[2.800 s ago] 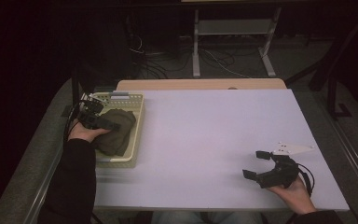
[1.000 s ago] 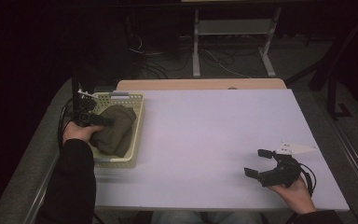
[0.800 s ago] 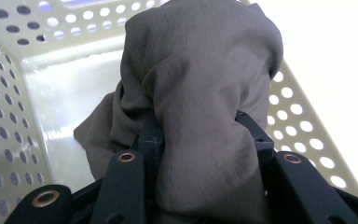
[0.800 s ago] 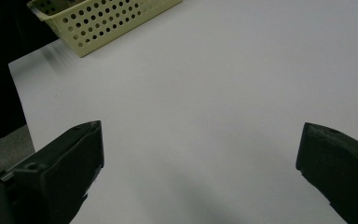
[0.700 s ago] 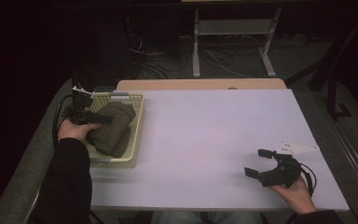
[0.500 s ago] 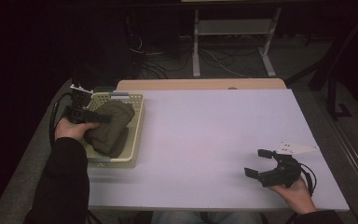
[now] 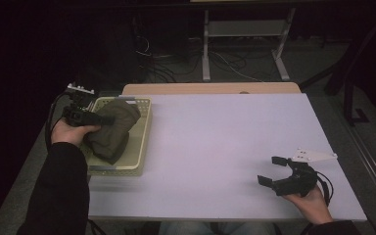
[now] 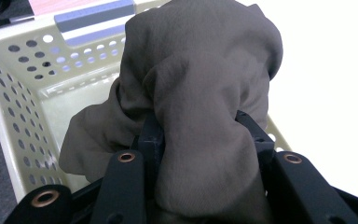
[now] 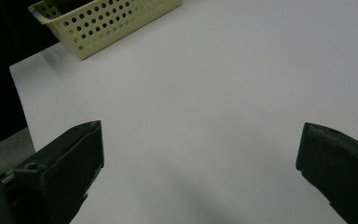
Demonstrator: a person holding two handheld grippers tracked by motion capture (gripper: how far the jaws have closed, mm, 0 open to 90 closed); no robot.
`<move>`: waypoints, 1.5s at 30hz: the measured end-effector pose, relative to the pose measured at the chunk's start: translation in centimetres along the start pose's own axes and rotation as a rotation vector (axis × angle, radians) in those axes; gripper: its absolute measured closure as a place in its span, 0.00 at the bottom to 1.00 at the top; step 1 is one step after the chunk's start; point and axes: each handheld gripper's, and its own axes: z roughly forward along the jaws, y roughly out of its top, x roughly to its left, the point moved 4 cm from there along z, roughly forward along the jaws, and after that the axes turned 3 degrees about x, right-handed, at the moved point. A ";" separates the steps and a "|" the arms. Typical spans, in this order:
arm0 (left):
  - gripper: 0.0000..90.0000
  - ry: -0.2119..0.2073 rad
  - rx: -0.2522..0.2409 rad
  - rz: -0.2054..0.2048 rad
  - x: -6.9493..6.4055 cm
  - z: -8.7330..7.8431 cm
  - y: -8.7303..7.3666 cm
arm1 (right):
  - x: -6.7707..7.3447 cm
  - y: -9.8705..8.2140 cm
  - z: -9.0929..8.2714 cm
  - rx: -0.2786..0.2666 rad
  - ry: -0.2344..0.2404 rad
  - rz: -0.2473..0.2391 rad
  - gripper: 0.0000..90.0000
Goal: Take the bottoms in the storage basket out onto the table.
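Cloth position: the dark brown cloth [image 7: 111,128] sits bunched in the pale yellow basket [image 7: 142,142] at the desk's [image 7: 225,147] 9 o'clock edge, its upper fold raised above the rim, its lower end down inside.
Risk, snag: the hanging end could drag on the perforated wall and tip or slide the light basket if the lift goes on; nothing holds the basket down.
Risk, slip: the grip is on one thick fold only, so the cloth's own weight may pull it free.
Left gripper [image 8: 200,140]: jaws closed tight on the cloth's fold, fabric draped over both.
Right gripper [image 7: 276,174]: jaws wide apart, holding nothing, resting near the desk's 4 o'clock corner, well apart from the basket.
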 end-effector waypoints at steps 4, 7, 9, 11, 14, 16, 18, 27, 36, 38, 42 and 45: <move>0.66 -0.009 -0.014 0.011 -0.3 -0.5 0.4 | 0.0 0.0 -0.1 -0.004 0.003 0.002 0.00; 0.66 -0.013 -0.021 0.019 -0.5 -0.8 0.7 | 0.0 0.0 -0.1 -0.010 0.006 0.001 0.00; 0.66 -0.017 -0.023 0.027 -0.6 -1.1 0.9 | 0.0 0.0 -0.1 -0.009 0.010 0.006 0.00; 0.66 -0.019 -0.030 0.034 -0.8 -1.3 1.1 | 0.0 0.0 -0.1 -0.009 0.011 0.007 0.00; 0.66 -0.025 -0.030 0.057 -1.0 -1.8 1.5 | 0.0 0.0 -0.1 -0.010 0.010 0.005 0.00; 0.66 -0.035 -0.037 0.064 -1.3 -2.2 1.8 | 0.0 0.0 -0.2 -0.013 0.009 0.002 0.00; 0.66 -0.042 -0.048 0.076 -1.5 -2.7 2.1 | 0.0 0.0 -0.2 -0.015 0.007 0.003 0.00; 0.66 -0.055 -0.067 0.127 -3.0 -4.5 3.5 | 0.0 0.0 -0.2 -0.016 0.007 0.003 0.00; 0.66 -0.069 -0.071 0.160 -4.4 -5.3 4.7 | 0.0 0.0 -0.3 -0.017 0.008 0.002 0.00; 0.66 -0.071 -0.077 0.166 -4.7 -5.4 4.9 | 0.0 0.0 -0.2 -0.014 0.005 0.000 0.00; 0.66 -0.083 -0.089 0.193 -5.3 -5.6 5.5 | 0.1 0.0 -0.2 -0.009 0.013 -0.001 0.00; 0.66 -0.091 -0.095 0.201 -5.9 -5.8 5.9 | 0.2 0.0 -0.2 -0.008 0.011 0.001 0.00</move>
